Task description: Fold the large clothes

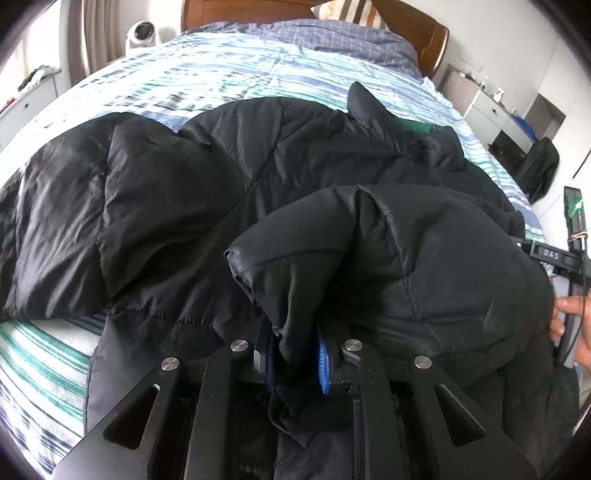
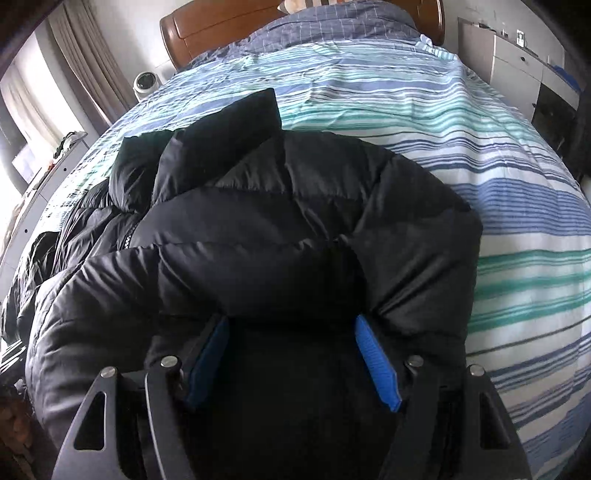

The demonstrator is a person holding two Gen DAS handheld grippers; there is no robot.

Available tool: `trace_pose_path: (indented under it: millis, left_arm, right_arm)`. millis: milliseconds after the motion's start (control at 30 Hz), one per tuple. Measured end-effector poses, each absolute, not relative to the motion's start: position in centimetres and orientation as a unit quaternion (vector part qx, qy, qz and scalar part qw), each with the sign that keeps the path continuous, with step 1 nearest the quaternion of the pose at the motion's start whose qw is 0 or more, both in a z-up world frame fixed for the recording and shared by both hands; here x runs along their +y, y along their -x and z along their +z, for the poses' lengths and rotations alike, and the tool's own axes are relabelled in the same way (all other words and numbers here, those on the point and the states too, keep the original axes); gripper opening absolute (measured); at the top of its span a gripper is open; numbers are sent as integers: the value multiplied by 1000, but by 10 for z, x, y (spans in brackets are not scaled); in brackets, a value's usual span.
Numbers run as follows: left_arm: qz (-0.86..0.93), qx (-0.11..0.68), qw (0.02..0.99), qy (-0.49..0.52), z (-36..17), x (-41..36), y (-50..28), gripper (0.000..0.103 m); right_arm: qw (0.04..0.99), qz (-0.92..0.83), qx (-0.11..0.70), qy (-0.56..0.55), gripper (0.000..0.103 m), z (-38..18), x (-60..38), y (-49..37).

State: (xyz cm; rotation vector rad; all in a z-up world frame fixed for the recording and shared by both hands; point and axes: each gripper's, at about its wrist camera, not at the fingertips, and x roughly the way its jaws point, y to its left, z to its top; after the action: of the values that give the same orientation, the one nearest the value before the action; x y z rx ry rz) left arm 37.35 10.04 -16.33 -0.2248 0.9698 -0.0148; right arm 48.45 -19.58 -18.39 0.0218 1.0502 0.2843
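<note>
Jacket: the black puffer jacket (image 1: 192, 177) lies spread across the striped bedspread (image 1: 207, 70), its bulk towards the near edge of the bed, collar (image 2: 221, 136) pointing far.
Left grip: your left gripper (image 1: 295, 354) has a thin bunch of the sleeve end (image 1: 295, 280) between its blue pads (image 1: 323, 363). The jaws stand nearly together, but whether they still pinch the cloth firmly you cannot tell from here.
Right grip: your right gripper (image 2: 293, 358) stands wide, and a thick puffy fold of the jacket fills the gap between its fingers (image 2: 376, 362). Whether the pads press on it cannot be told.
Slip risk: the shell looks slick and the padding springy, so a light pinch on the left could let the sleeve slide out and flop back unfolded.
Bulk risk: the right fold is fat; closing on it may trap only the outer layer, leaving the filling to spring the fold open.
Collision risk: your right hand (image 1: 569, 325) shows at the right edge of the left view, close to the sleeve hump, so the two tools could knock together if you cross them.
Open room: far and right of the jacket the bedspread is bare, good space to lay a fold.
Edges: the near bed edge is tight under both tools; the headboard (image 2: 221, 26) is well apart.
</note>
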Motion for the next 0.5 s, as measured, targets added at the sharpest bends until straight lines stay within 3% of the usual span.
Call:
trace_pose_path:
  millis: [267, 500]
  left_arm:
    - [-5, 457, 883, 105, -167, 100, -370, 18]
    - [0, 454, 887, 88, -169, 94, -369, 20]
  right_arm:
    - [856, 169, 489, 1, 72, -157, -203, -420]
    - [844, 167, 509, -23, 72, -195, -207, -423]
